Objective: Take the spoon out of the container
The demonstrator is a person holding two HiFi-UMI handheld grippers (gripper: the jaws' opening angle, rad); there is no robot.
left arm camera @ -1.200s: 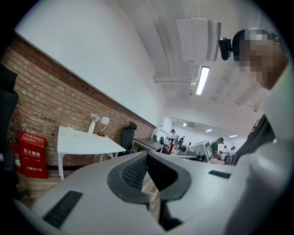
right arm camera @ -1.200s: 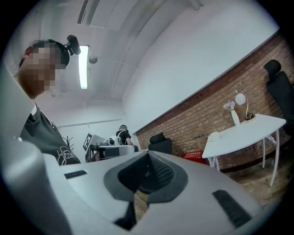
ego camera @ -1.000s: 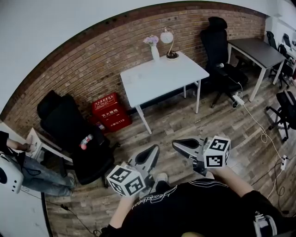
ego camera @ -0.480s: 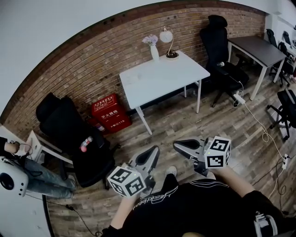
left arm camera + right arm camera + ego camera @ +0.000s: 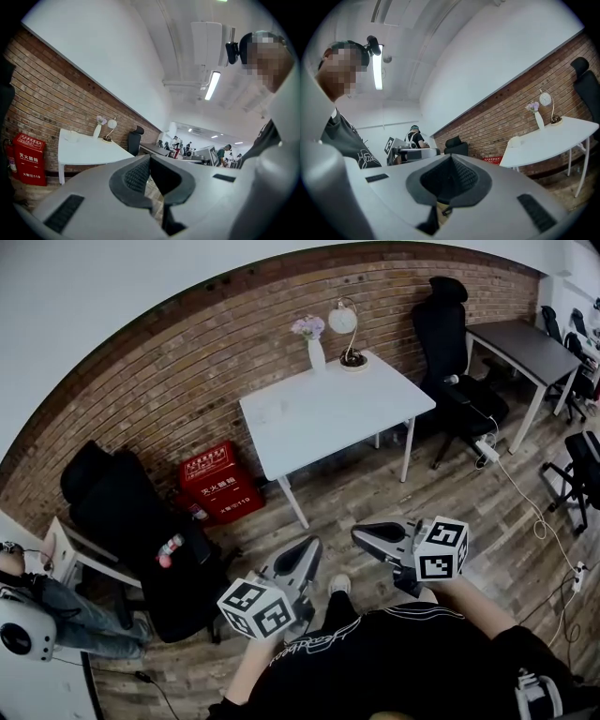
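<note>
Brick-walled office: white table (image 5: pixel 328 409) slightly nearer; left gripper (image 5: pixel 309 549), right gripper (image 5: pixel 362 534) both closed, empty; spoon unseen, task unstarted.

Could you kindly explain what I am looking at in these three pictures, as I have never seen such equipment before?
A person, not a robot, holds a hand tool in each hand; each ends in a two-jaw claw and carries a cube with square markers. One picture comes from a camera on the person's head, looking down: the left claw and right claw are held before the body. The other two come from cameras riding on each claw, looking along its jaws. Both claws are shut and hold nothing. Ahead stands a white table with a vase of flowers and a lamp; I can't make out a spoon or container.
</note>
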